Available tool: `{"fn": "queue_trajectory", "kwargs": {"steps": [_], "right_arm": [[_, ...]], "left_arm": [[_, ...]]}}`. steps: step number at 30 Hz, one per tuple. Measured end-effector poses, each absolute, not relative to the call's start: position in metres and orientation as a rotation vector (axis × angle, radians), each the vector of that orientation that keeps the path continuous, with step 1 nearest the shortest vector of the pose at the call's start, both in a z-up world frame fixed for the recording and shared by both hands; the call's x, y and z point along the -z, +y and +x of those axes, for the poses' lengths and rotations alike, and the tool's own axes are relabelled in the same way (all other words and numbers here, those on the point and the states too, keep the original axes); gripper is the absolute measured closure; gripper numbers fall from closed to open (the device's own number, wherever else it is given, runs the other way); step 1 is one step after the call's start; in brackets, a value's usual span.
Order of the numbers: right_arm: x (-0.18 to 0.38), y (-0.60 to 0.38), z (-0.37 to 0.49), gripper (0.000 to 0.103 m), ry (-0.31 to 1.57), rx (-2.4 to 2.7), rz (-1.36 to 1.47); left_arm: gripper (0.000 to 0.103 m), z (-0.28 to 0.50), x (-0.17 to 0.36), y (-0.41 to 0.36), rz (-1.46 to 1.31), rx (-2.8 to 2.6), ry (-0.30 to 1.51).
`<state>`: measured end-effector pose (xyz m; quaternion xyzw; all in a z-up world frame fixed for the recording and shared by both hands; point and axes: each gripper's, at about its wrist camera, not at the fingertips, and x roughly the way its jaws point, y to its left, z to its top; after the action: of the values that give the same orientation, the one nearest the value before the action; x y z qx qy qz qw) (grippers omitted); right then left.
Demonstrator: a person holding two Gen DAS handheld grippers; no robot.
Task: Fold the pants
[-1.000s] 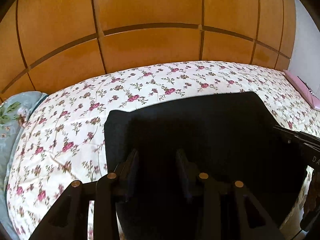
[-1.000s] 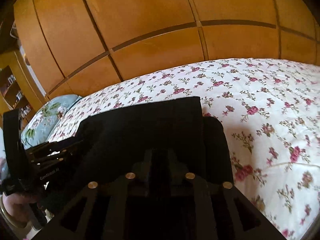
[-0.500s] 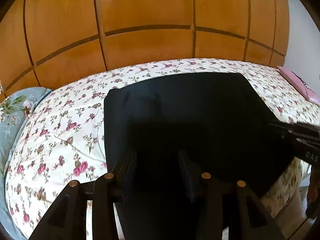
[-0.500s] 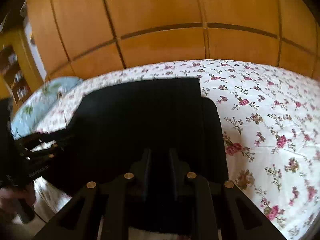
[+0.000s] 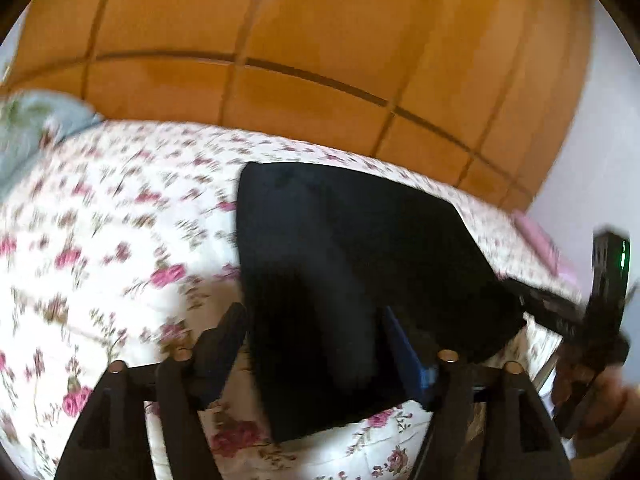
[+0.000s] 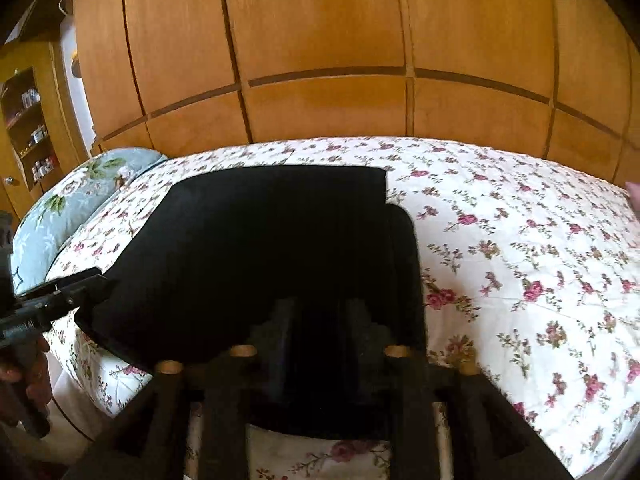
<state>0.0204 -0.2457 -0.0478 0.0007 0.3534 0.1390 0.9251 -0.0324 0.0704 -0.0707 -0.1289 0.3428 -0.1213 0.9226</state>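
The left gripper (image 5: 312,332) has its two fingers spread wide, one on each side of the black pants (image 5: 352,264). The cloth runs between them, but the fingers do not press on it. The left view is blurry, so small things are hard to make out.

The right gripper (image 6: 320,320) has its two fingers close together with the near edge of the pants (image 6: 272,248) pinched between them.

The pants lie folded in a dark block on the bed (image 6: 520,248), close to its near edge. In the right view they fill the middle and reach up toward 12 o'clock. A second layer peeks out along the side at about 2 o'clock.

In the left view the right gripper (image 5: 548,308) comes in at 3 o'clock, touching the corner of the pants. In the right view the left gripper (image 6: 80,286) comes in at 9 o'clock, at the other corner.

The bed cover is white with little pink flowers. A blue flowery pillow (image 6: 68,204) sits at 10 o'clock. Behind the bed, at 12 o'clock, stands a big wooden wardrobe (image 6: 320,40). A shelf (image 6: 28,128) with small things is at 9 to 10 o'clock.
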Motion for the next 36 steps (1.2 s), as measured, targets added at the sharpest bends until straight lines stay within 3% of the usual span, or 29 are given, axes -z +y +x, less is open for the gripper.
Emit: {"fn": "queue_trajectory", "kwargs": {"steps": [1,2,11,15,20,23,30,36], "right_arm": [[0.047,-0.247,0.020,0.030,0.724,-0.264,0.003],[0.047,-0.251,0.020,0.027,0.721,-0.242,0.012],[0.078,-0.303,0.043,0.026,0.869,-0.334,0.407],[0.094,-0.317,0.045,0.026,0.911,-0.386,0.548],[0.094,-0.317,0.043,0.026,0.934,-0.429,0.556],[0.095,-0.317,0.044,0.030,0.945,-0.440,0.571],[0.087,-0.314,0.042,0.052,0.917,-0.453,0.541],[0.066,-0.302,0.034,0.056,0.813,-0.436,0.411]], "left_arm": [[0.027,-0.031,0.073,0.080,-0.311,0.243,0.711],[0.026,-0.029,0.075,0.085,-0.342,0.241,0.722],[0.025,-0.008,0.106,0.105,-0.610,0.491,0.921],[0.025,-0.007,0.106,0.107,-0.603,0.530,0.921],[0.026,0.000,0.107,0.099,-0.605,0.580,0.952],[0.026,0.004,0.107,0.095,-0.591,0.593,0.981],[0.050,-0.008,0.097,0.079,-0.527,0.546,0.944],[0.057,-0.016,0.057,0.055,-0.294,0.498,0.817]]}}
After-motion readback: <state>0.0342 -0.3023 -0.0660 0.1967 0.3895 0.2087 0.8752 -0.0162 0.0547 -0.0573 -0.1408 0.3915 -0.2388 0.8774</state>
